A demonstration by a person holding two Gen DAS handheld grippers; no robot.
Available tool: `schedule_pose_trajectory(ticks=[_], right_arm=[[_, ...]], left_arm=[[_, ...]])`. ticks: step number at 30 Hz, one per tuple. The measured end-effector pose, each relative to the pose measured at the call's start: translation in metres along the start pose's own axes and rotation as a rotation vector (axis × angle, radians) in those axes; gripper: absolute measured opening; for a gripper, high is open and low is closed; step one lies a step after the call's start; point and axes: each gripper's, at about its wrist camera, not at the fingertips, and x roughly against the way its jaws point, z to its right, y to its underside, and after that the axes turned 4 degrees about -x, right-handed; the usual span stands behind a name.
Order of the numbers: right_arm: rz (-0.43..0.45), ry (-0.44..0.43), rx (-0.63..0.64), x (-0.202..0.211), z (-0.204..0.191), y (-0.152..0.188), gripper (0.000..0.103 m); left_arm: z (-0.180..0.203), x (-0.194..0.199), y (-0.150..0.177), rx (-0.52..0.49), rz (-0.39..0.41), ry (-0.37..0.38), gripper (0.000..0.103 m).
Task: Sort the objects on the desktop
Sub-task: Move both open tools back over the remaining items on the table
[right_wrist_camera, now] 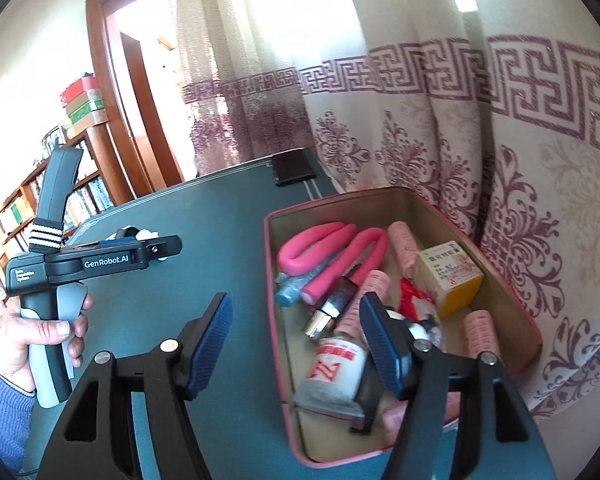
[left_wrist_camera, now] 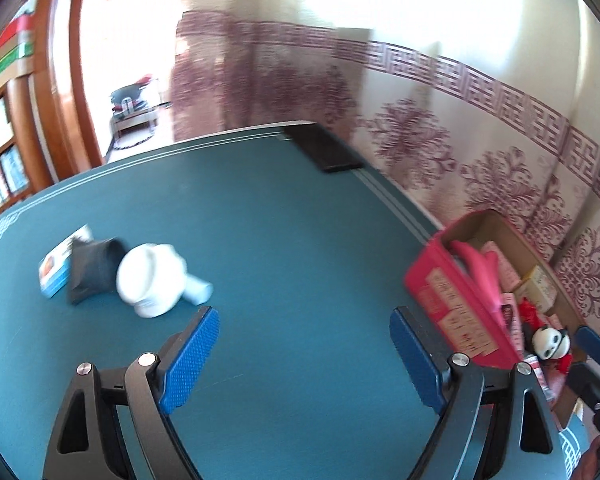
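My left gripper (left_wrist_camera: 304, 356) is open and empty above the teal table (left_wrist_camera: 284, 220). To its left lie a white bottle (left_wrist_camera: 154, 278), a dark pouch (left_wrist_camera: 94, 270) and a blue-and-white card box (left_wrist_camera: 58, 268). A red box (left_wrist_camera: 448, 304) stands to its right. My right gripper (right_wrist_camera: 296, 344) is open and empty over the near left edge of the red box (right_wrist_camera: 500, 264), which holds pink curlers (right_wrist_camera: 328, 252), a yellow carton (right_wrist_camera: 450, 280), a white bottle (right_wrist_camera: 334, 376) and other items. The left gripper's body (right_wrist_camera: 92, 262) shows at left.
A black flat object (left_wrist_camera: 324, 148) lies at the table's far edge, also in the right wrist view (right_wrist_camera: 292, 168). A patterned curtain (right_wrist_camera: 460, 140) hangs right behind the table and the box. A bookshelf (right_wrist_camera: 24, 208) and a doorway are at left.
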Motion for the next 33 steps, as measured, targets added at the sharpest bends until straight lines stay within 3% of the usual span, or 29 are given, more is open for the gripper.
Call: schedule_pose_trajectory(ticks=[14,17,20,27,33], right_arm=[[-0.039,-0.082,0.044,-0.017,-0.05,0.002,0.082],[-0.06,-0.099,0.045,-0.025,-0.059,0.002,0.084],[-0.082,-0.116,0.05,-0.033,-0.069,0.002,0.084],[-0.124,-0.143,0.085,-0.05,-0.094,0.003,0.088],[-0.154,-0.172,0.104,-0.064,-0.11,0.005,0.102]], left_arm=[[-0.118,0.031,0.038,0.204,-0.006,-0.139,0.089],[-0.131,0.032,0.04,0.228,-0.008,-0.156,0.089],[-0.141,0.035,0.042,0.241,0.003,-0.173,0.102],[-0.159,0.034,0.047,0.259,-0.002,-0.176,0.102],[-0.172,0.027,0.049,0.275,-0.022,-0.173,0.102]])
